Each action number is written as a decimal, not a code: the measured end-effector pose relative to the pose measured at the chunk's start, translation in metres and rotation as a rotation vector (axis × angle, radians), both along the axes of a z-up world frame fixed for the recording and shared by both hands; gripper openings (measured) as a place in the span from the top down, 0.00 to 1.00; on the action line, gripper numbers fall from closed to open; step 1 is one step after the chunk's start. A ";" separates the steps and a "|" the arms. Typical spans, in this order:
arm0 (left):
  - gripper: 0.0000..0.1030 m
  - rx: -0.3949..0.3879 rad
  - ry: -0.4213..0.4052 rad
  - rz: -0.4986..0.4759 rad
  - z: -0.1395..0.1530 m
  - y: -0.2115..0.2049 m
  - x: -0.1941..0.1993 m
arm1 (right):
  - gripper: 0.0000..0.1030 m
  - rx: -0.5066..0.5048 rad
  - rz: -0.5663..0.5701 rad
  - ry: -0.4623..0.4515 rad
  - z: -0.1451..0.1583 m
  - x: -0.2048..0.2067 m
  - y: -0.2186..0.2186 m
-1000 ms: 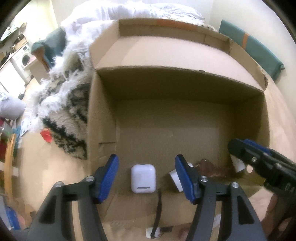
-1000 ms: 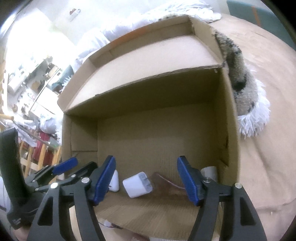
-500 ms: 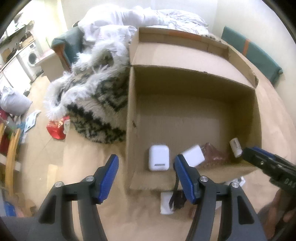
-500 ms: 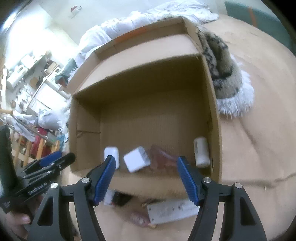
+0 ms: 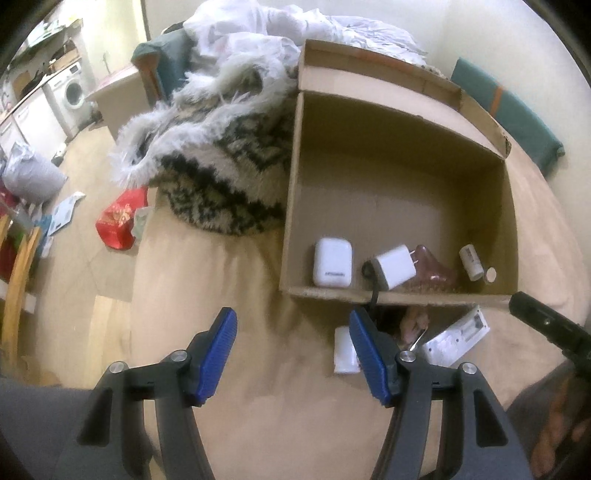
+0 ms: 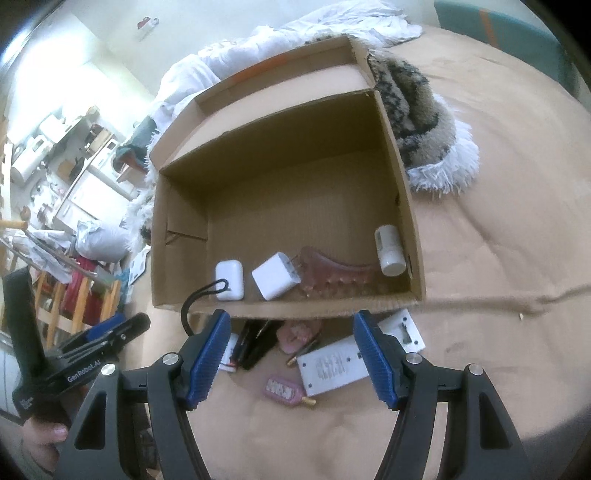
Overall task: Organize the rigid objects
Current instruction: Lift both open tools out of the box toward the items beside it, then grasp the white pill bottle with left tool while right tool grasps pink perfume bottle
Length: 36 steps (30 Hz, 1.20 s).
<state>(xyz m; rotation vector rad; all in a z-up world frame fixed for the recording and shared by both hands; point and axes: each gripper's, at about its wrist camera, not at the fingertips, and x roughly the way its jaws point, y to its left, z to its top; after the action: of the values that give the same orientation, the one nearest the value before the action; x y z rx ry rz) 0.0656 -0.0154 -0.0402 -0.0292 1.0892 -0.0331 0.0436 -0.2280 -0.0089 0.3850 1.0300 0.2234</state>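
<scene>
A cardboard box [image 6: 284, 206] sits open on a tan bedcover [image 6: 498, 229], its flaps folded outward. Along the box's near wall lie four rigid items: a white earbud case [image 6: 229, 280] toward the left, a white plug adapter [image 6: 276, 281] with prongs tilted up beside it, a translucent pink comb [image 6: 334, 275] touching the adapter, and a small white cylindrical bottle [image 6: 388, 250] in the right corner. A black cord [image 6: 197, 299] loops over the box's near wall. Just outside that wall, on the bedcover, lie a white power strip [image 6: 332, 367], a pink clip [image 6: 282, 390], a black object [image 6: 255, 343] and other small pieces too jumbled to name. The left gripper [image 5: 291, 350] and the right gripper [image 6: 291, 356] both hover short of the box with blue-padded fingers spread wide, holding nothing. A shaggy black-and-white throw [image 5: 221, 162] is heaped against the box's left side, white bedding [image 5: 266, 33] lies behind it, and a washing machine [image 5: 72, 90] stands far beyond the throw.
</scene>
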 end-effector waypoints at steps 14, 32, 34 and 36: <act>0.42 -0.019 0.118 0.020 -0.041 -0.003 -0.002 | 0.30 0.003 -0.083 0.110 -0.030 0.002 -0.005; 0.49 -0.071 0.301 -0.064 -0.110 -0.039 0.029 | 0.30 0.041 -0.083 0.149 -0.038 0.007 -0.007; 0.59 -0.082 0.311 -0.072 -0.116 -0.042 0.032 | 0.30 0.033 -0.077 0.153 -0.039 0.008 -0.004; 0.75 -0.097 0.316 -0.089 -0.119 -0.045 0.035 | 0.30 0.026 -0.072 0.160 -0.040 0.010 -0.003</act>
<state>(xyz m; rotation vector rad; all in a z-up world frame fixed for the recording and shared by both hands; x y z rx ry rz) 0.1002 -0.0604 -0.1588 -0.0748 1.4041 -0.1661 0.0532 -0.2315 -0.0491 0.4691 1.1693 0.1428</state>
